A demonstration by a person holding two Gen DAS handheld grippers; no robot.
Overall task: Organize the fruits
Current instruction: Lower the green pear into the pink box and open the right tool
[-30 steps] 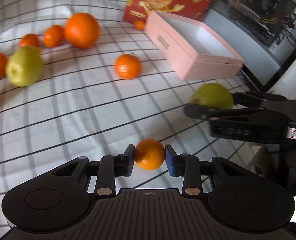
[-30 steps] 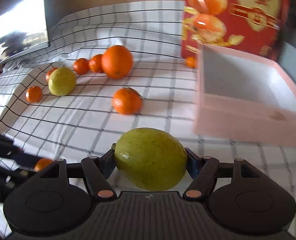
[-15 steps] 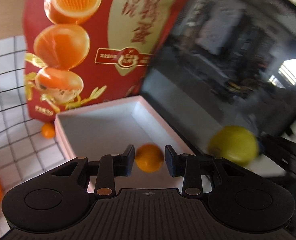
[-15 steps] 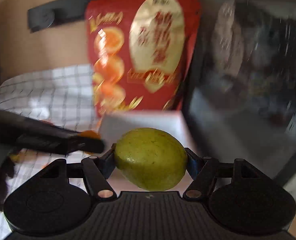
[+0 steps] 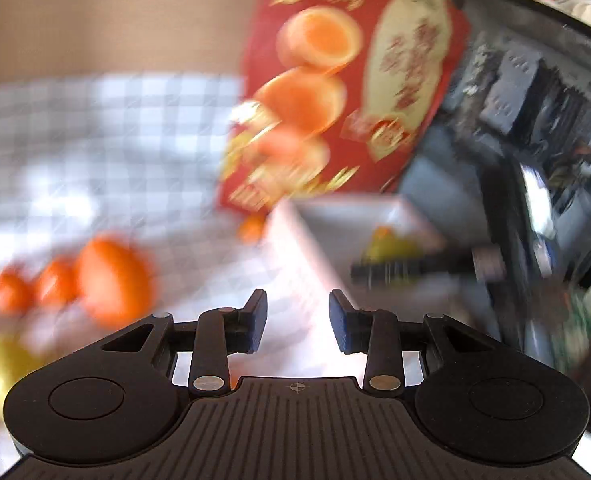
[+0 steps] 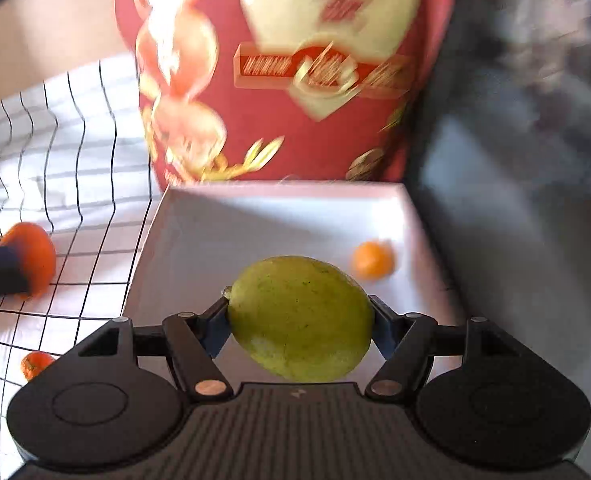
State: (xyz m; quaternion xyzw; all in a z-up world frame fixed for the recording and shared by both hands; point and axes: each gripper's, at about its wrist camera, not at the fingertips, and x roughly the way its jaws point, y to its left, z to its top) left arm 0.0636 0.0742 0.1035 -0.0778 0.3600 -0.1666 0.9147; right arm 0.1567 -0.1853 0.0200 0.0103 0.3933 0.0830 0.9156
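Right fingers (image 6: pixel 299 320): clamped on the green fruit (image 6: pixel 300 318), one pad on each flank, so the fruit's long axis runs from 9 to 3 o'clock, square across the line of the fingers. In the right wrist view the fruit hangs in front of the pink box (image 6: pixel 151 240). The box's open white floor runs out from the fruit toward 12 o'clock, with the near wall at about the level of the fingers. Whether the fruit has fully crossed the near wall cannot be told.

One small orange (image 6: pixel 372 260) lies on the box floor at about 1 o'clock from the held fruit, close to the right wall. The floor at 11 and 12 o'clock is bare. Judgement: release toward 11–12 o'clock keeps the two fruits apart.

Left fingers (image 5: pixel 298 322): spread, nothing between the pads. In the left wrist view the box lies at about 1 o'clock from them. The loose oranges (image 5: pixel 111 280) lie at about 10 o'clock on the checked surface (image 5: pixel 95 168).

The right hand is the nearer one to the box and carries the fruit. The red printed carton (image 6: pixel 279 80) stands upright just behind the box's far wall, at 12 o'clock.
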